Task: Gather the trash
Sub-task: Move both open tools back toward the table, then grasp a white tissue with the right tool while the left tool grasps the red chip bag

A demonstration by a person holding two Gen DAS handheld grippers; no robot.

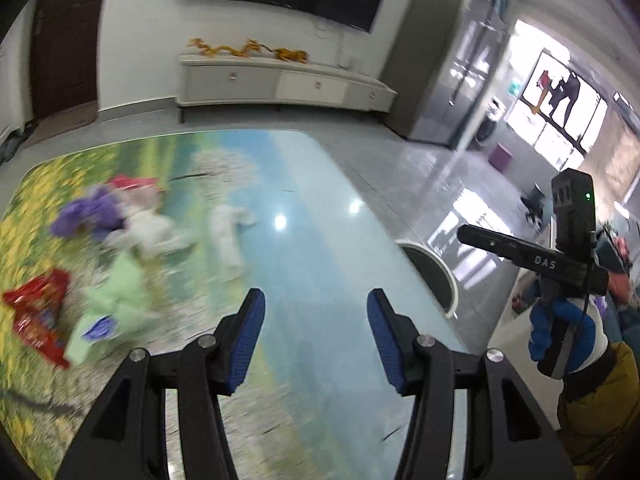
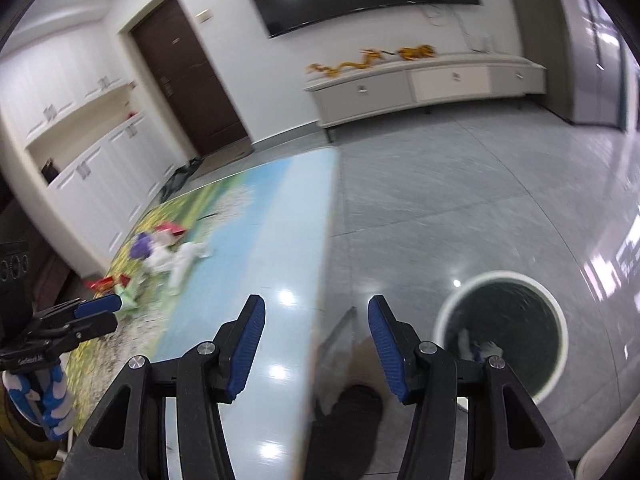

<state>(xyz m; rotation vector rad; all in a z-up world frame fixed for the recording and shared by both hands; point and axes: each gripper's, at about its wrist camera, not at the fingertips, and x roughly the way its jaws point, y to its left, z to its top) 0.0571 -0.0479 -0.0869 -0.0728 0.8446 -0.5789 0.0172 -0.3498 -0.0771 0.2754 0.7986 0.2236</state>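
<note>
Light: bright, from ceiling lamps and the window point(image 1: 560, 108).
Glare: white spots on the table point(image 1: 304, 216).
Blur: trash pile point(image 1: 132, 232) smeared.
Edges: strongly bent, dark corners.

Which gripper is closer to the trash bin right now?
Right. The right gripper hangs over the table edge just beside the bin on the floor; the left gripper is over the table, toward the litter.

Glossy bench point(image 1: 304, 216) printed with a meadow-and-sky landscape, standing on grey tiled floor point(image 2: 460, 200). Strewn across its flowered part: crumpled white tissue point(image 1: 230, 236), purple wrapper point(image 1: 86, 216), pale green paper bag point(image 1: 116, 300), red snack packet point(image 1: 38, 316). On the floor just beside the bench: round white-rimmed waste bin point(image 2: 500, 280).
</note>
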